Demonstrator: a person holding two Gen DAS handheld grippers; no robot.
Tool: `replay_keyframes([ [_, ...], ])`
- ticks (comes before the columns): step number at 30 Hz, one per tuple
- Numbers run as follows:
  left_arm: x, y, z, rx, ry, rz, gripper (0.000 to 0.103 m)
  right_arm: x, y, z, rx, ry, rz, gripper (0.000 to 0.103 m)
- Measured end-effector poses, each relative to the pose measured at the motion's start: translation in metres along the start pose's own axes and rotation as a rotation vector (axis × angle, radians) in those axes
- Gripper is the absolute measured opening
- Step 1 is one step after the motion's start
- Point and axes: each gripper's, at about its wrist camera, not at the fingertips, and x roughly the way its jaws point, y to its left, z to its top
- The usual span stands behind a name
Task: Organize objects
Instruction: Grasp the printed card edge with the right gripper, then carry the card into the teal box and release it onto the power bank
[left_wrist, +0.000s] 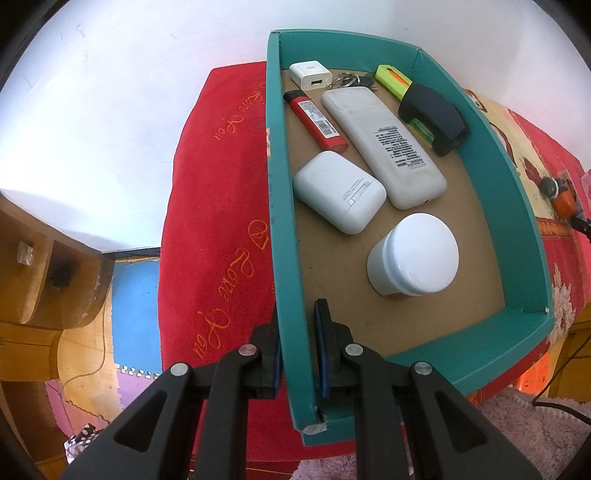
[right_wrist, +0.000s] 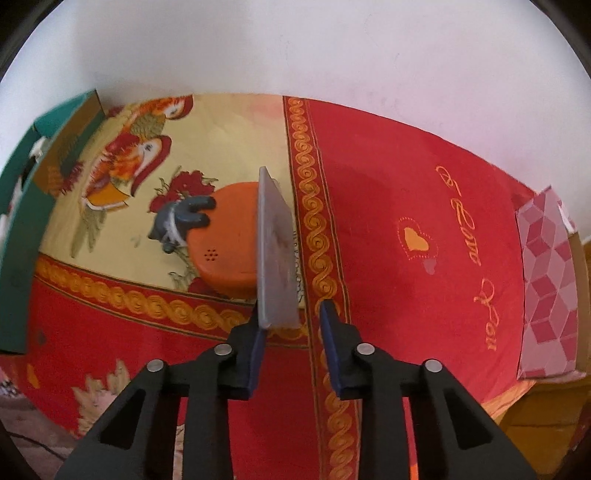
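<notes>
A teal cardboard tray (left_wrist: 284, 229) lies on a red cloth. My left gripper (left_wrist: 298, 328) is shut on the tray's near left wall. Inside lie a white remote (left_wrist: 380, 144), a white case (left_wrist: 338, 192), a white jar (left_wrist: 413, 254), a red lighter (left_wrist: 316, 120), a white charger (left_wrist: 310, 74), keys (left_wrist: 349, 79), a green highlighter (left_wrist: 395, 79) and a black stapler (left_wrist: 434, 116). My right gripper (right_wrist: 291, 314) stands open, with a grey card (right_wrist: 275, 247) on edge against its left finger, over an orange device (right_wrist: 229, 240) with a grey attachment (right_wrist: 184, 218).
The red and yellow patterned cloth (right_wrist: 388, 206) covers the surface. A pink box with a cube pattern (right_wrist: 546, 288) sits at the far right. The tray's edge (right_wrist: 18, 229) shows at the left of the right wrist view. A wooden cabinet (left_wrist: 40, 266) stands left.
</notes>
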Motion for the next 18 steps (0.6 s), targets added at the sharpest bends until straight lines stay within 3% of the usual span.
replay_keyframes([
  [7,0.0,0.0,0.0,-0.002,-0.003,0.002,0.012,0.011,0.001,0.012,-0.007,-0.011,-0.02,0.006],
  [18,0.0,0.0,0.0,-0.006,-0.007,0.002,0.012,-0.015,-0.005,0.015,0.045,-0.101,-0.011,0.005],
])
